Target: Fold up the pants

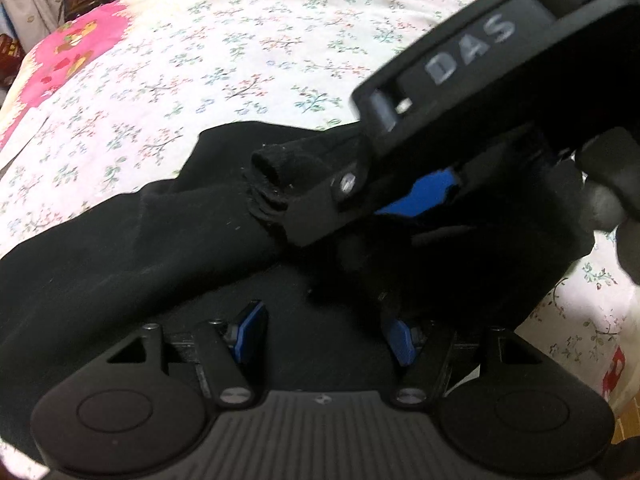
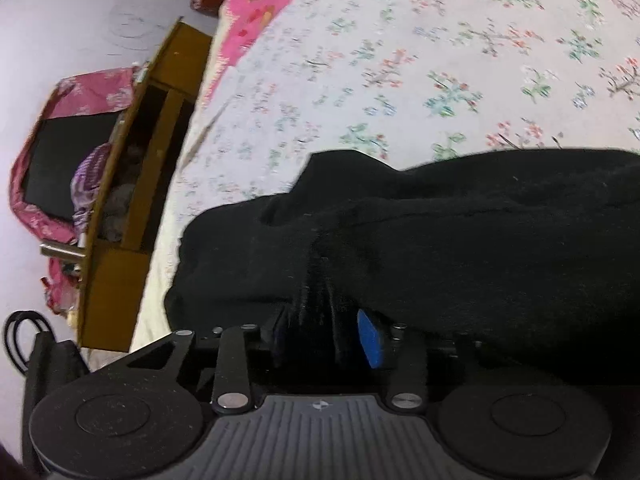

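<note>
One pair of black pants [image 2: 460, 248] lies bunched on the floral sheet [image 1: 240, 60]. Right gripper [image 2: 324, 336] has a gathered fold between its narrowly parted blue pads; whether they press cannot be told. Left gripper [image 1: 324, 340] stands wide apart over the cloth, gripping nothing.

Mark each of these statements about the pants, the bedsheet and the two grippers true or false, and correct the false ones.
1. The pants are black. True.
2. The bedsheet is plain white. False: it has a floral print with pink patches.
3. The right gripper appears in the left wrist view. True.
4. The left gripper has red pads. False: its pads are blue.
5. The pants lie neatly folded in a flat rectangle. False: they are bunched and rumpled.
</note>
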